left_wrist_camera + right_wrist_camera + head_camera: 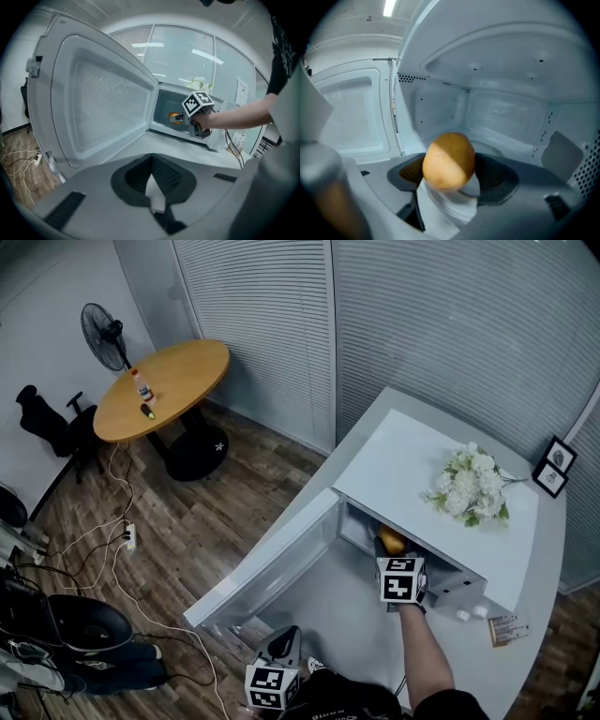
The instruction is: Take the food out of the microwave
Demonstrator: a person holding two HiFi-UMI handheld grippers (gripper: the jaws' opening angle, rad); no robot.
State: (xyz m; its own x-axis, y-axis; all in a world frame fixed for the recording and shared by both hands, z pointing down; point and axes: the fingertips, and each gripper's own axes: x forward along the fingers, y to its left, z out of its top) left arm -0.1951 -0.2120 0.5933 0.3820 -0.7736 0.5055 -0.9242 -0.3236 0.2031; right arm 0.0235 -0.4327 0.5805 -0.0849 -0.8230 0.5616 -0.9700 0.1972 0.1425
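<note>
- Right gripper [450, 174] had its jaws spread wide and set on the food [449, 159], a pad against each side, inside the microwave [403, 474] near its mouth.
- Left gripper [151, 164] sat closed and empty, out in front of the microwave's open door [108, 108].
- Risk imo: the food was round, so a light pinch could've let it roll out, or it might've clipped the microwave's frame on the way out.
- Food looked like a potato: tan, oval, matte skin.

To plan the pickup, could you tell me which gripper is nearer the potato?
Right: the right gripper is inside the microwave, potato between its jaws; the left gripper is outside, near the open door.
</note>
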